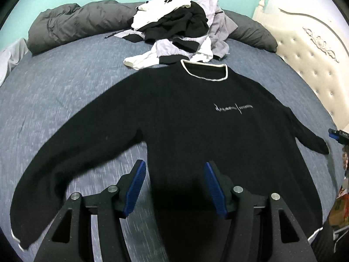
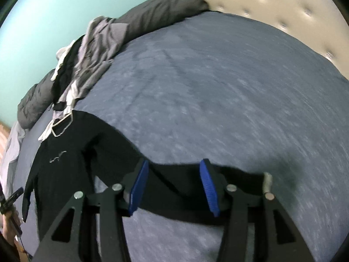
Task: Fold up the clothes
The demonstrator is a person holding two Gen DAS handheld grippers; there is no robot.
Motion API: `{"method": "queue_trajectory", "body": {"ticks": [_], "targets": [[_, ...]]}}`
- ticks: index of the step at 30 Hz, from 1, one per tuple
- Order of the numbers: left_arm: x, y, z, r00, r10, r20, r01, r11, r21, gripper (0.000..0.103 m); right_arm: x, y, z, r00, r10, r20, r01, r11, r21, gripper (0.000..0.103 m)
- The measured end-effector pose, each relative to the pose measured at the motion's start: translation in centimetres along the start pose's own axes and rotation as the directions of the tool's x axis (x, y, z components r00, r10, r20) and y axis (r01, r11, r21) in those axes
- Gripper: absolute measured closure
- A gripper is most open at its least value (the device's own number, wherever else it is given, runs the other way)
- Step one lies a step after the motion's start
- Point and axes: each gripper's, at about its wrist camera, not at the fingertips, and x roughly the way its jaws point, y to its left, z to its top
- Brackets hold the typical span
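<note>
The black sweater [image 1: 185,118] lies spread flat, unfolded, mid-frame on the bed [image 1: 54,91], both sleeves out, with the left gripper [image 1: 174,185] and right gripper [image 2: 172,185] gaping empty, and a heap of clothes [image 1: 174,24] at upper centre unfolded.

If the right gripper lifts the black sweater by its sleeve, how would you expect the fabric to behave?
The black sweater lies flat and limp on the bed, so it would probably drape and sag. The sleeve between the right gripper fingers looks thick and knit-like, so it likely grips well. The body would probably drag behind.
</note>
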Motion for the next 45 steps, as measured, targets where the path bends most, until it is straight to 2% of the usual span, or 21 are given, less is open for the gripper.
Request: {"method": "queue_trajectory", "body": {"ticks": [9,14,22,23,24,26,27,29,32,35,37,43,45], "targets": [[-3.0,-1.5,-1.2,1.0,0.013,0.007,-0.014,1.0,0.009,0.042,-2.3,-6.2,-2.5,0.995,-0.094,0.009,0.092,0.984,0.155,0.053],[-4.1,-2.5,-1.4,1.0,0.02,0.008,-0.02,1.0,0.022,0.039,-1.0,-8.3,-3.6,0.996,-0.083,-0.04,0.09,0.976,0.199,0.053],[-4.8,-3.3,-1.4,0.999,0.04,-0.001,-0.039,0.999,0.038,0.038,1.1,-9.9,-4.1,0.994,-0.097,-0.048,0.106,0.969,0.223,0.053],[-4.9,-3.3,-1.3,0.999,0.042,-0.002,-0.042,0.998,0.041,0.038,1.2,-9.7,-4.1,0.994,-0.096,-0.045,0.104,0.972,0.212,0.057],[-4.9,-3.4,-1.3,0.999,0.043,-0.003,-0.043,0.998,0.044,0.038,1.3,-9.4,-4.1,0.995,-0.095,-0.042,0.102,0.974,0.201,0.071],[-4.8,-3.5,-1.4,0.999,0.044,-0.006,-0.044,0.998,0.049,0.038,1.4,-8.5,-4.0,0.991,-0.124,-0.046,0.13,0.98,0.15,0.08],[-4.7,-3.6,-1.4,0.999,0.045,-0.009,-0.044,0.998,0.051,0.038,1.2,-8.2,-3.9,0.992,-0.123,-0.034,0.126,0.983,0.134,0.092],[-4.6,-3.7,-1.5,0.999,0.046,-0.013,-0.045,0.998,0.053,0.038,0.5,-7.9,-3.6,0.993,-0.115,-0.003,0.114,0.986,0.12,0.095],[-4.7,-3.7,-1.6,0.999,0.044,-0.014,-0.043,0.998,0.052,0.038,-2.0,-7.6,-2.5,0.991,-0.098,0.088,0.087,0.988,0.124,0.098],[-4.9,-3.7,-1.7,0.999,0.045,-0.011,-0.044,0.998,0.051,0.038,-5.0,-7.1,-0.9,0.977,-0.098,0.192,0.077,0.991,0.113,0.099],[-5.0,-3.7,-1.8,0.999,0.045,-0.01,-0.044,0.998,0.05,0.038,-7.3,-6.8,0.4,0.958,-0.103,0.267,0.075,0.991,0.111,0.1],[-5.0,-3.4,-2.0,0.999,0.039,-0.008,-0.039,0.998,0.046,0.038,-13.5,-6.0,2.9,0.875,-0.128,0.467,0.094,0.991,0.096,0.1],[-4.9,-3.3,-2.0,0.999,0.035,-0.01,-0.034,0.999,0.041,0.038,-13.5,-6.5,3.1,0.875,-0.151,0.46,0.111,0.987,0.113,0.102]]}}
